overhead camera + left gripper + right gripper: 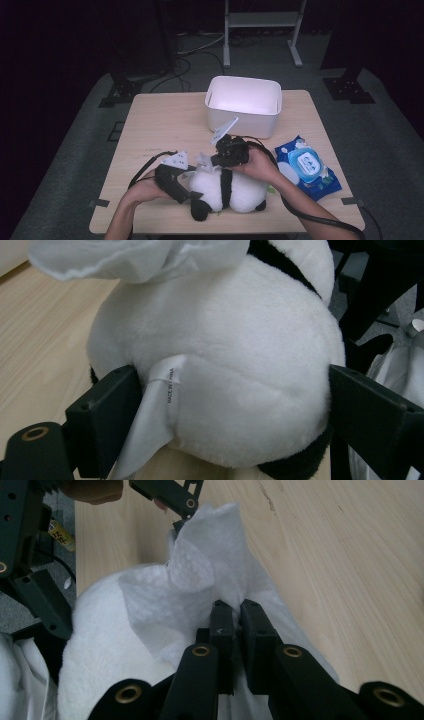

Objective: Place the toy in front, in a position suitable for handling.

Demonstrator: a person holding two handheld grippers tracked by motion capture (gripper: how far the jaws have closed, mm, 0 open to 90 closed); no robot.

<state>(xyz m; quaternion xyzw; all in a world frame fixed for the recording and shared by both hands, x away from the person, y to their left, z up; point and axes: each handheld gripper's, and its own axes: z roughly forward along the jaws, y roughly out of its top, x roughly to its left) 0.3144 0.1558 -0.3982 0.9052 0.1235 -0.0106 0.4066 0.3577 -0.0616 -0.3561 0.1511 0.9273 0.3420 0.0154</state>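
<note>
Two grippers on the table, one per hand. Right gripper clamped tight on one white wipe, jaws nearly together with the sheet pinched between them, the wipe draped over the white back of the panda. In the high view, right gripper angled down onto the top of the panda, held by the right hand, wipe bunched at its tip. Left gripper spread wide around the panda, one jaw against each side of the plush body, a single sewn-in label hanging beside the jaw on the view's left; whether squeezing or merely touching cannot be told. In the high view, left gripper at the panda's left end, gripped by the left hand. One panda, black and white, lying on its side near the front edge of the table, between the two hands. One white bin farther back, near the middle of the far edge, apart from the toy. One blue wipes pack to the right of the panda, just beside the right hand. Two cables trailing off the front edge, one from each gripper.
</note>
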